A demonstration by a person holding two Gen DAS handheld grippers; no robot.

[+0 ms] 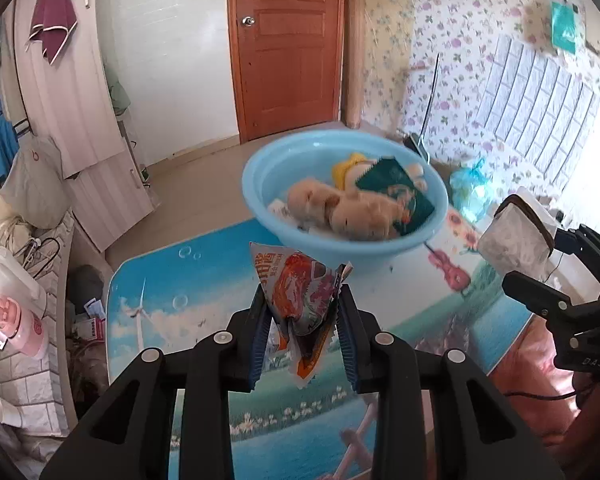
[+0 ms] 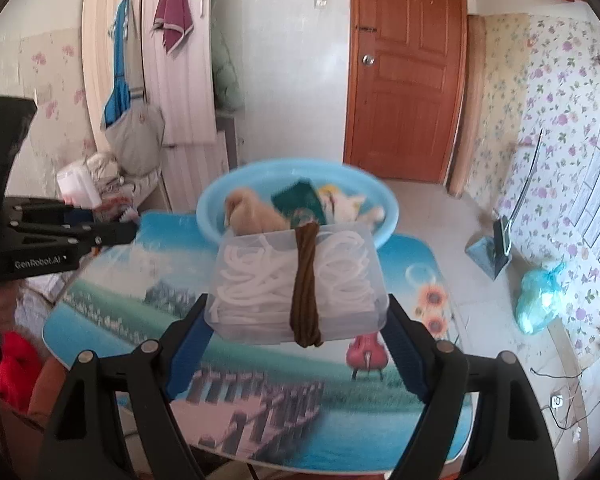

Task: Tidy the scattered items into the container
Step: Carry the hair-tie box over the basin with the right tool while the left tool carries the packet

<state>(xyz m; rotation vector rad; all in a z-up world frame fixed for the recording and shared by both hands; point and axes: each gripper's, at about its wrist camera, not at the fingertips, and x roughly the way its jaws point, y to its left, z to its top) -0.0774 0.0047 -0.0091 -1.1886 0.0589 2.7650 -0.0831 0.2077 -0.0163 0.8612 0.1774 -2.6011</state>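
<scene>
Left tool [image 1: 302, 316] grips snack packet [image 1: 300, 292]; right tool [image 2: 298, 320] grips clear box [image 2: 296, 284].

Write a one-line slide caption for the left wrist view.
Left gripper holds an orange snack packet above the table, before the blue basin of collected items.

brown wooden door [image 2: 406, 80] | floral wallpaper [image 2: 572, 92] | pale tiled floor [image 2: 432, 224] | daylight

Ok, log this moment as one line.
left gripper: shut on snack packet | right gripper: shut on clear box | blue basin: part filled, ahead
</scene>
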